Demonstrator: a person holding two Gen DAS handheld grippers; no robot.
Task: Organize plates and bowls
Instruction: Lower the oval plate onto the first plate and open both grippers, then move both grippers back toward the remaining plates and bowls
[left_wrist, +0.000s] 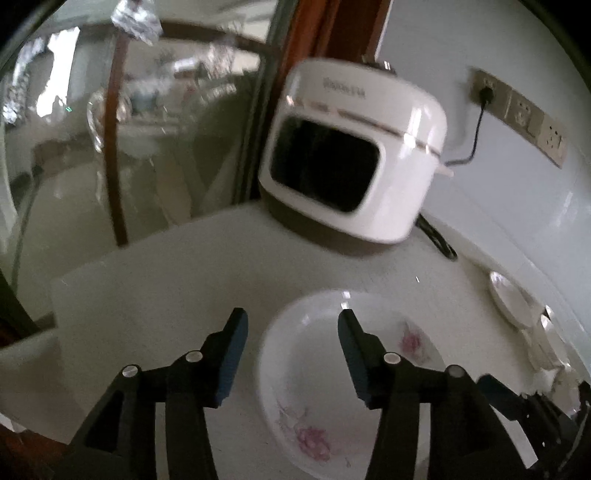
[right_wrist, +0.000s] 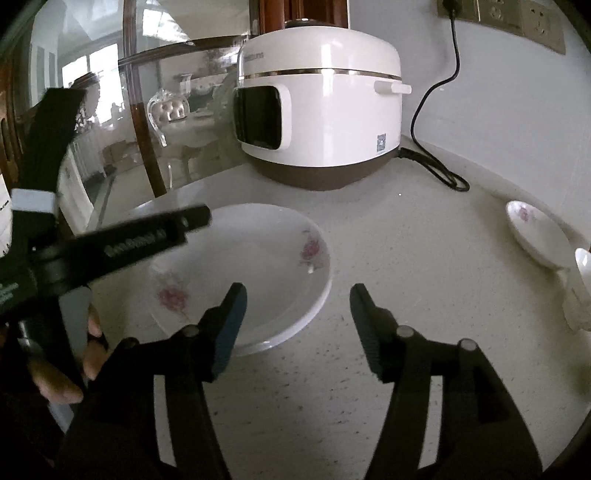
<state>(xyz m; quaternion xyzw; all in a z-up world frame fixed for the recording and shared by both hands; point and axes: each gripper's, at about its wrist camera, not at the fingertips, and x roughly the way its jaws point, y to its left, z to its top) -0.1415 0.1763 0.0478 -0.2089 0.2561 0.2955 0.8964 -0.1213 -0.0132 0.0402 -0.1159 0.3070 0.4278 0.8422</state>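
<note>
Plate (right_wrist: 243, 273): lying flat on counter (right_wrist: 369, 332), centre-left of right wrist view, w/ pink flowers, below rice cooker (right_wrist: 321, 107).
L gripper (left_wrist: 291, 325): spread, empty, hovering over plate's left rim.
R gripper (right_wrist: 297, 299): spread, empty, straddling right rim.
Small dish (right_wrist: 535, 236): far right, prob. next to stack.
Tip: be centring rim btw pads before squeezing.

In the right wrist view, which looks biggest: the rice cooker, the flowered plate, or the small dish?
1. Rice cooker
2. Flowered plate, nearly as big, but nearer the camera
3. Small dish

Left gripper (left_wrist: 291, 325) gapes, straddling the floral plate (left_wrist: 321, 387) rim.
</note>
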